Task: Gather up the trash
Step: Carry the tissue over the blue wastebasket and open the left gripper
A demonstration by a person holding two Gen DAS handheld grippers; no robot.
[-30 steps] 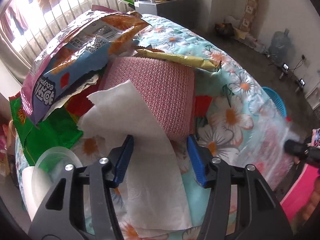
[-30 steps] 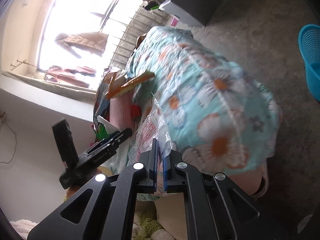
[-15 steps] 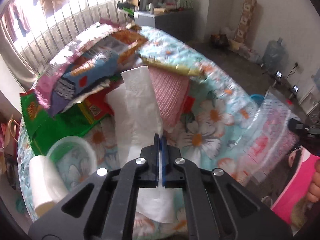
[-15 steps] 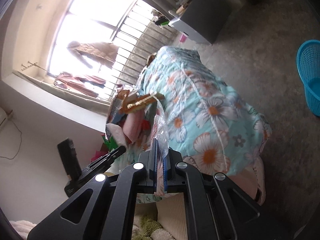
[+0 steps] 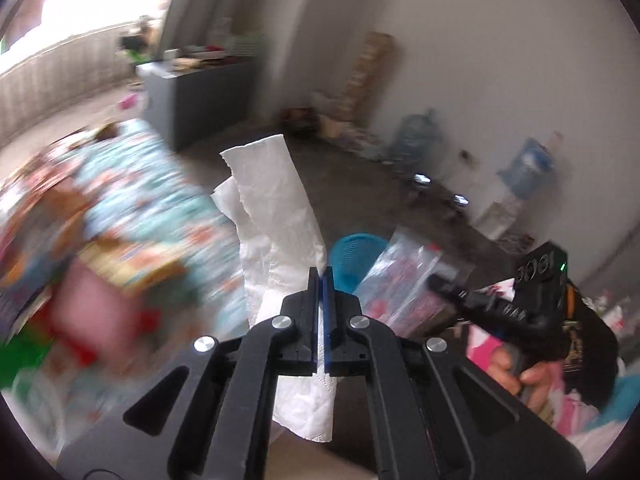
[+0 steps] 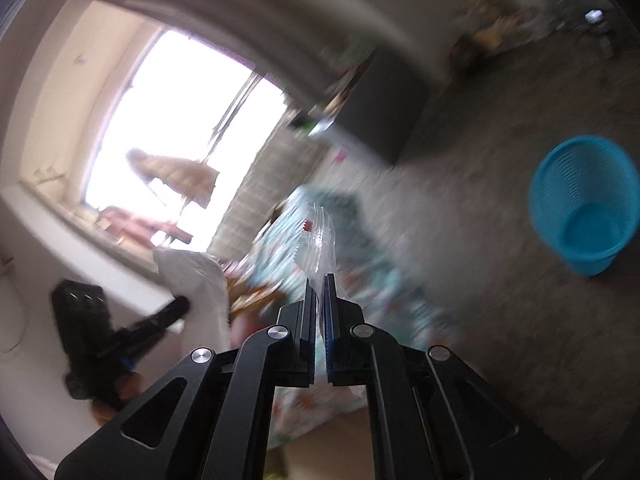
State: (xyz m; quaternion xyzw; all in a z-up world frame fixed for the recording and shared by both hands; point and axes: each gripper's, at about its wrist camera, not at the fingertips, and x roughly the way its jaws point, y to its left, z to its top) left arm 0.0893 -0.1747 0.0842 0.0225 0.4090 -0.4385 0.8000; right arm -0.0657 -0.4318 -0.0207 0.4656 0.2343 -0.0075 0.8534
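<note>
Carry step: left tongs [image 5: 320, 276] pinched tight on tissue [image 5: 276, 216], right tongs [image 6: 319, 282] clamped on clear wrapper [image 6: 320, 236], both lifted off the bed [image 5: 152, 200] (views blurred). Next, probably: over the blue basket [image 6: 584, 204], then release.

A white paper towel [image 5: 276, 216], creased and torn along one edge, stands up from between the closed jaws of the left gripper [image 5: 319, 280] toward 12 o'clock, with its lower end hanging out below them. A crinkled clear plastic bag [image 6: 320, 240] (red print on it) is pinched between the closed jaws of the right gripper [image 6: 319, 286] and rises toward 12 o'clock. The blue plastic wastebasket [image 6: 584, 204], ribbed and open-topped, stands on the grey floor at about 2 o'clock in the right wrist view.
</note>
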